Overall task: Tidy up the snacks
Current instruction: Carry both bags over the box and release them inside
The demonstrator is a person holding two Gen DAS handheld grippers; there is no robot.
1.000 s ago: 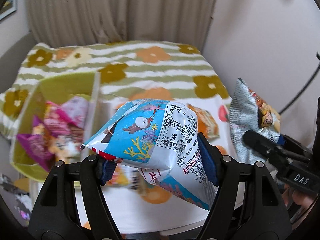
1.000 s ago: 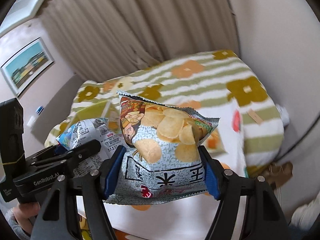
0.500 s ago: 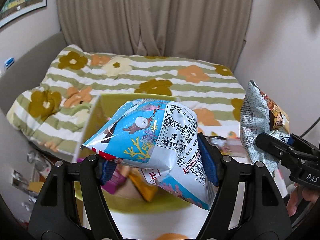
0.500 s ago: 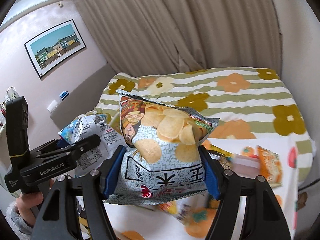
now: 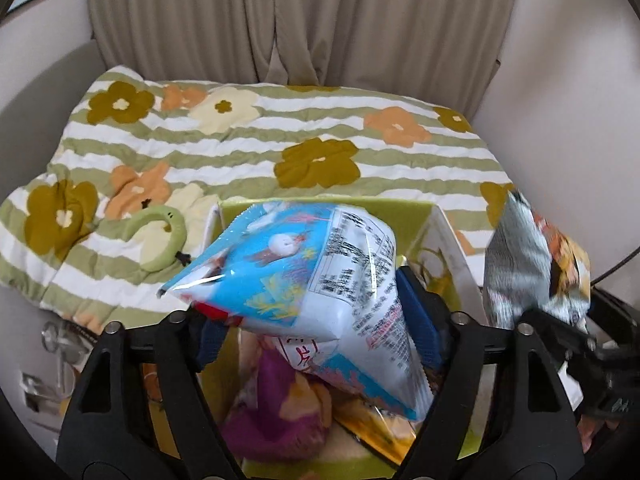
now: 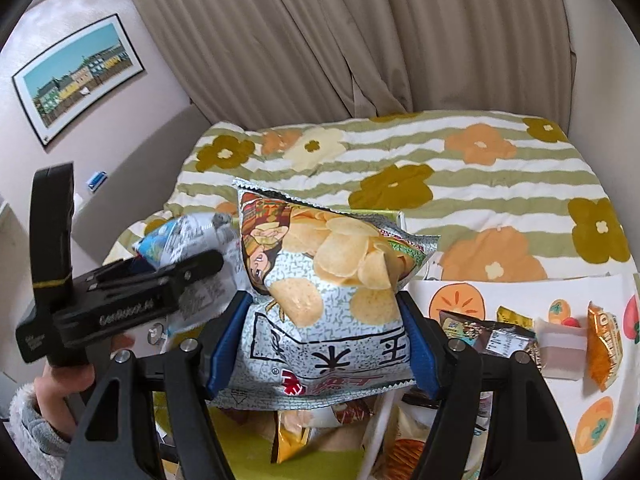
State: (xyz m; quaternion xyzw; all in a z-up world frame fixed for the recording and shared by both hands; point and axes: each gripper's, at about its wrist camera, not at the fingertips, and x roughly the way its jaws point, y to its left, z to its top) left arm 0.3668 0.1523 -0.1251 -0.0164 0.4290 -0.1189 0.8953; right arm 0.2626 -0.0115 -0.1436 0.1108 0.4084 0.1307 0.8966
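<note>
Green bin (image 5: 448,232) now underneath — floral quilt (image 5: 248,152) behind

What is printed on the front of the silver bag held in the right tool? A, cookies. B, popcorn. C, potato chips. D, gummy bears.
C: the silver bag, clamped in the right tool, shows a pile of pale golden round chips across its upper front.
</note>
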